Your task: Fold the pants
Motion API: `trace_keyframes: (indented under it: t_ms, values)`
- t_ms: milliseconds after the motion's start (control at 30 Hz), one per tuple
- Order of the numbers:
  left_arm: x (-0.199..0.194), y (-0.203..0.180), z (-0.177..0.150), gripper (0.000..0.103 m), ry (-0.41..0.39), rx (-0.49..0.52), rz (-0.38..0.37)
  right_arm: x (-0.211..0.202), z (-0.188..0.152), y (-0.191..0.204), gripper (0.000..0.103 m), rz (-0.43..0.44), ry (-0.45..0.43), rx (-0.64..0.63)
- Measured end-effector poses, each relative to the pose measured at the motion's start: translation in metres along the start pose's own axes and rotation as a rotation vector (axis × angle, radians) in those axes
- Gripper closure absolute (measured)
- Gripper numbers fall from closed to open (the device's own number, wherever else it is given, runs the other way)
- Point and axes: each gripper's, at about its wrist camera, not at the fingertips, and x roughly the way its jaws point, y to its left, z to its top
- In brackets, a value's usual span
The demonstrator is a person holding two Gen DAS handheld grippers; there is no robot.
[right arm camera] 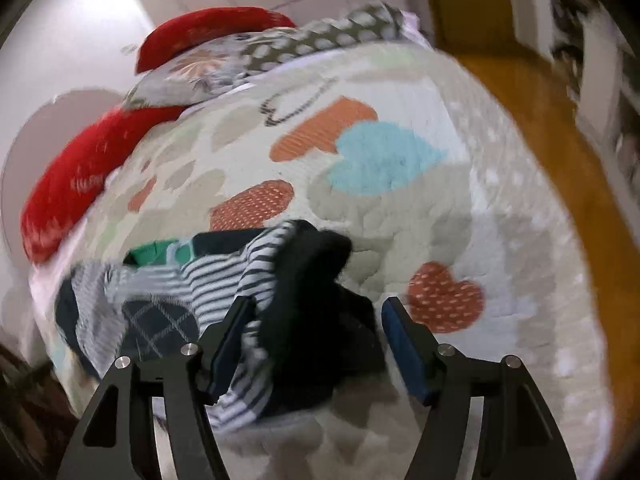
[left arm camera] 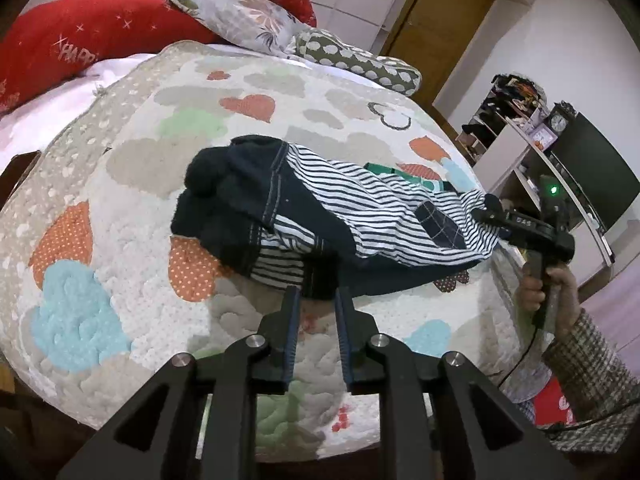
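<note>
The pants [left arm camera: 332, 216] are navy with white-and-navy striped lining, lying crumpled on a quilted bedspread [left arm camera: 132, 184] with heart patches. My left gripper [left arm camera: 318, 294] has its jaws a narrow gap apart at the near dark edge of the pants; I cannot tell whether it pinches the cloth. My right gripper [right arm camera: 316, 308] is open, its fingers on either side of a dark bunched end of the pants [right arm camera: 312, 304]. In the left wrist view the right gripper [left arm camera: 494, 210] touches the pants' right end. The right wrist view is blurred.
Red pillows [left arm camera: 84, 40] and patterned pillows [left arm camera: 248, 16] lie at the head of the bed. A green garment [left arm camera: 404, 172] shows behind the pants. A wooden door [left arm camera: 444, 28], shelves [left arm camera: 516, 120] and a dark screen [left arm camera: 596, 176] stand right of the bed.
</note>
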Motion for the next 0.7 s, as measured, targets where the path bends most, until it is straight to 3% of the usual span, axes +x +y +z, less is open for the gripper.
trace_keyframes:
  t_ms: [33, 100, 167, 333, 467, 533, 633, 700]
  values:
    - [-0.001, 0.002, 0.001, 0.086, -0.005, -0.01, 0.006, 0.004, -0.001, -0.002, 0.034, 0.016, 0.005, 0.023]
    - [-0.004, 0.007, 0.002, 0.086, -0.015, -0.036, 0.016, 0.004, 0.001, -0.009, 0.078, 0.083, 0.007, 0.087]
    - [-0.006, 0.011, 0.004, 0.085, -0.026, -0.056, 0.022, -0.003, 0.004, -0.015, 0.082, 0.125, -0.004, 0.136]
    - [-0.002, 0.025, 0.011, 0.082, -0.034, -0.129, 0.03, -0.034, 0.006, -0.016, 0.084, 0.022, -0.076, 0.103]
    - [0.004, 0.038, 0.023, 0.074, -0.033, -0.201, 0.034, -0.032, 0.006, -0.024, 0.082, -0.064, -0.062, 0.109]
    - [0.008, 0.044, 0.034, 0.06, -0.045, -0.231, 0.025, -0.025, 0.005, -0.025, 0.081, -0.097, -0.05, 0.104]
    - [0.016, 0.053, 0.052, 0.043, -0.085, -0.281, 0.012, -0.024, 0.002, -0.017, 0.068, -0.187, -0.08, 0.066]
    - [0.027, 0.054, 0.066, 0.04, -0.081, -0.298, 0.014, -0.026, 0.001, -0.016, 0.066, -0.194, -0.087, 0.067]
